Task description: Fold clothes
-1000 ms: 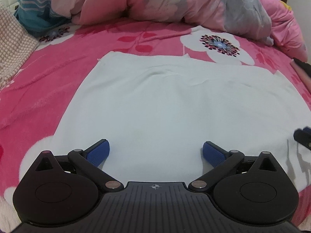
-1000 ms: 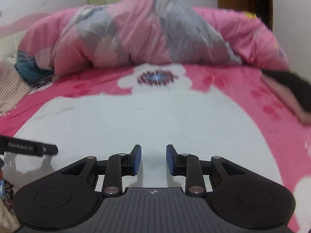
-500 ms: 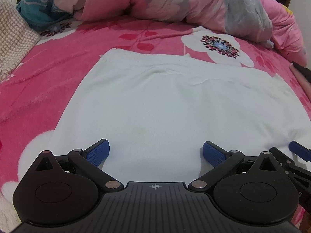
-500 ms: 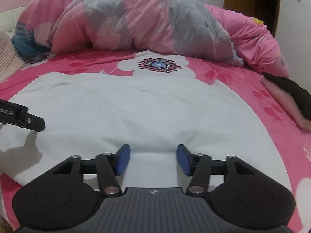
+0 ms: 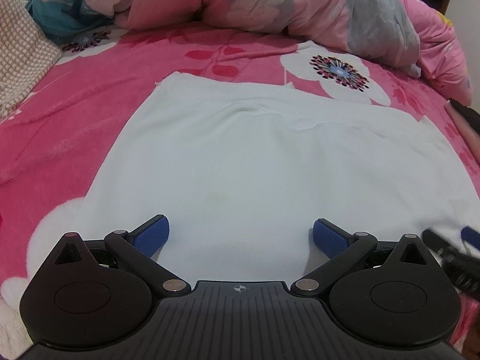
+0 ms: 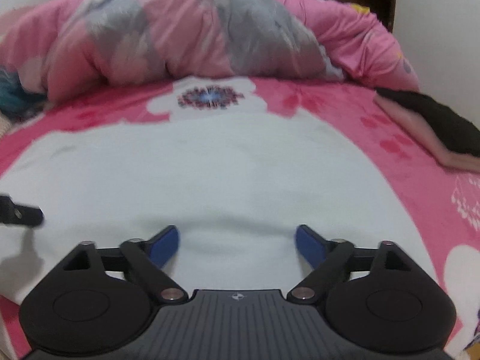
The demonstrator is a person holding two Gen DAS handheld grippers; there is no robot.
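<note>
Clothes here means one white garment (image 5: 255,165) spread flat on the bed (image 5: 75,126); both grippers, left (image 5: 240,237) and right (image 6: 237,244), hover at its near edge, jaws spread, the right's just opened. Next, I judge: pinch that hem, fold toward the duvet (image 6: 180,36).

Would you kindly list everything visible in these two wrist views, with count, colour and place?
garment: one, white, spread flat mid-bed
bedsheet: one, pink with white flowers, under the garment
duvet: one, pink and grey, heaped at the far end
checked cloth: one, beige-white, far left
teal fabric: one, striped, far left corner
dark item: one, black on pink, right edge
left gripper: black, blue pads, open over near hem
right gripper: same, jaws just opened, nothing gripped
</note>
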